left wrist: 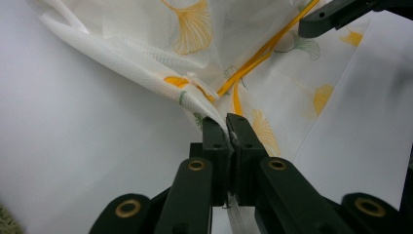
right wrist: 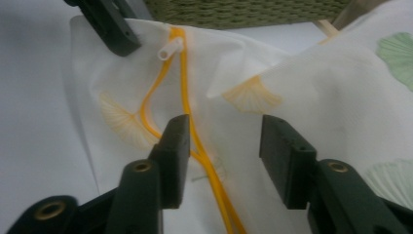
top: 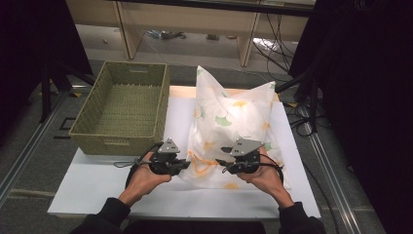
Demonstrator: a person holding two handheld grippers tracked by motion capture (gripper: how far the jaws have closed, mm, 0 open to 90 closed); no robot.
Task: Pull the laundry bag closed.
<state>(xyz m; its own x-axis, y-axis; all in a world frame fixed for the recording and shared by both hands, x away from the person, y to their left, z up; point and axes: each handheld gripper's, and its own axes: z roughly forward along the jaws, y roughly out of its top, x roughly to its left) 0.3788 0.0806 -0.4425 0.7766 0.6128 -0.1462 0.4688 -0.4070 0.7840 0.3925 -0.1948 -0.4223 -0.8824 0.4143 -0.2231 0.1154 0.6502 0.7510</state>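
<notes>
High view: the drawstring bag [top: 229, 131] lies on the white table [top: 97, 185] beside the wicker basket [top: 124, 107]. Left hand-held gripper [left wrist: 228, 124] pinches its near-left edge; right hand-held gripper [right wrist: 224, 141] stands spread over the orange cord [right wrist: 187, 112].

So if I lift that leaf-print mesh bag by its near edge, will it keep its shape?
Probably not. The bag looks thin and floppy: its edge folds where the left tool pinches it. It seems light for its size. The orange drawstring lies loose and may dangle or snag.
</notes>
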